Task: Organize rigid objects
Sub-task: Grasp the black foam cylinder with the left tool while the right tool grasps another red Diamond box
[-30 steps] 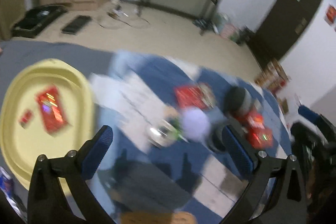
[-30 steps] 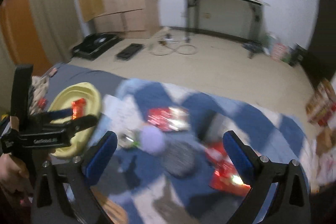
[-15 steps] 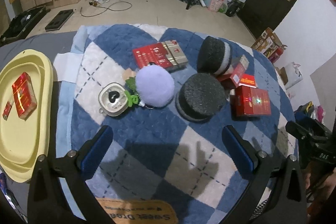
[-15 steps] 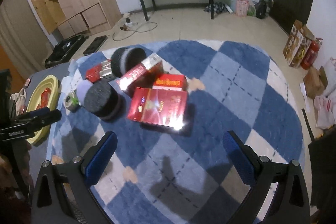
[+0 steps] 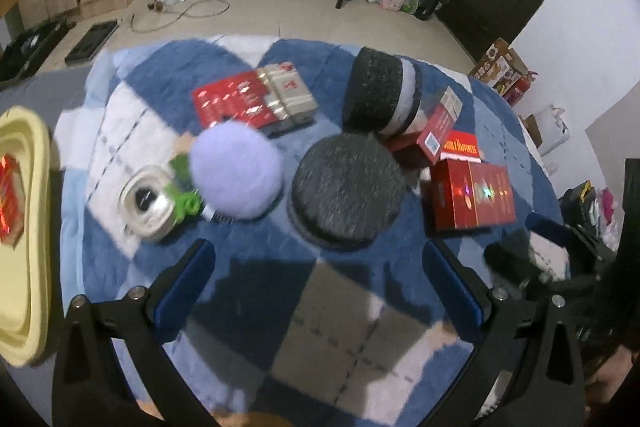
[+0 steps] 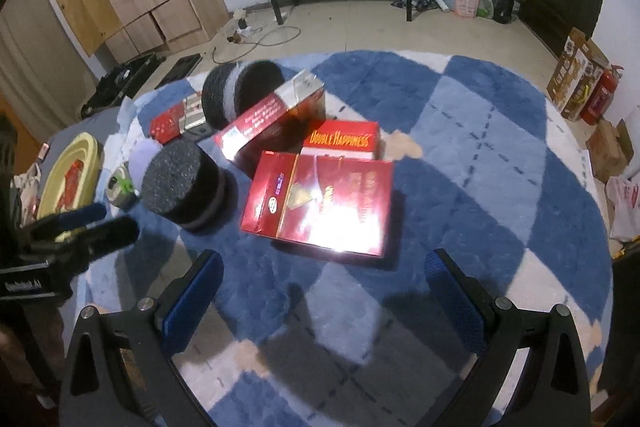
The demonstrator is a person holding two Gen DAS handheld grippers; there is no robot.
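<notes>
Since neither tool had anything between its blue pads, both looked to be hovering over the desk (image 6: 500,155) to pick a first target. The right hand-held gripper (image 6: 324,291) stood spread wide and empty; just ahead of it lay the large red box (image 6: 320,203), flat on its broad face, its long axis running roughly away from the fingers and slightly leftward — an easy reach. Beyond that box sat the Double Happiness pack (image 6: 342,141), and a slim red carton (image 6: 272,119) leaned tilted against a grey foam roll (image 6: 236,95) lying on its side.

The left hand-held gripper (image 5: 320,291) was likewise released and empty, with the upright dark foam disc (image 5: 346,187) directly ahead. Left of the disc sat a lilac pompom (image 5: 236,173), then a clear case (image 5: 148,201). Farther left, the yellow tray (image 5: 28,267) held a red pack (image 5: 8,199) — likely the collecting place, so boxes probably belonged there.
</notes>
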